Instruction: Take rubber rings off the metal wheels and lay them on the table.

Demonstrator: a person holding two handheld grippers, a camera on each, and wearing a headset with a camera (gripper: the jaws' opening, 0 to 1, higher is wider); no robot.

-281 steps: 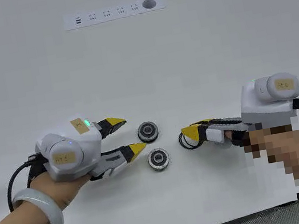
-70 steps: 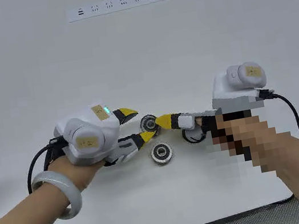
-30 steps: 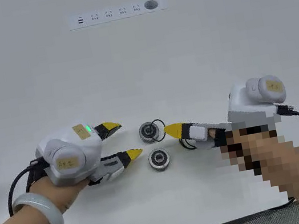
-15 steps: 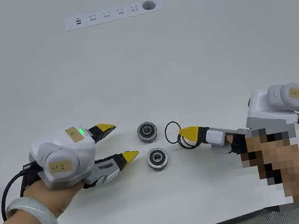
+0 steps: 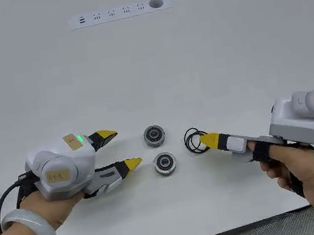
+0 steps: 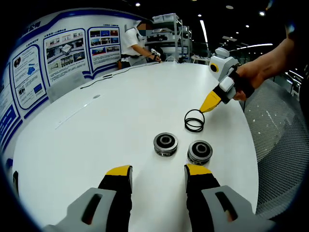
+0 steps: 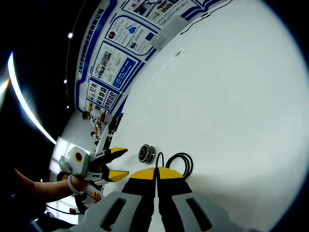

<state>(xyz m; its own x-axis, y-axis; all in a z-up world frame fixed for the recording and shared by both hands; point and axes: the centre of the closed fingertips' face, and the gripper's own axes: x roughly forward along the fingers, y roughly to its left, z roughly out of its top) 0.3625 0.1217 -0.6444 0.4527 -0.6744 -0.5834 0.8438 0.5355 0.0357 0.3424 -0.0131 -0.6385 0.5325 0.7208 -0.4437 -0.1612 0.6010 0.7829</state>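
Beside the wheels (image 5: 155, 135), rubber rings (image 5: 193, 141) flat; right gripper (image 5: 210, 140) together, left gripper (image 5: 121, 149) apart.

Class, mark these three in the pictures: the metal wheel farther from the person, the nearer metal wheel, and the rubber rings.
farther metal wheel (image 5: 155, 135): head view, on its hub.
nearer metal wheel (image 5: 165, 163): head view, on its hub.
rubber rings (image 6: 194, 129): left gripper view, on the near rim.

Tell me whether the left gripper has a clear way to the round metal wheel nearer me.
Probably yes: the left gripper is open, with only bare white table between it and that round metal wheel.
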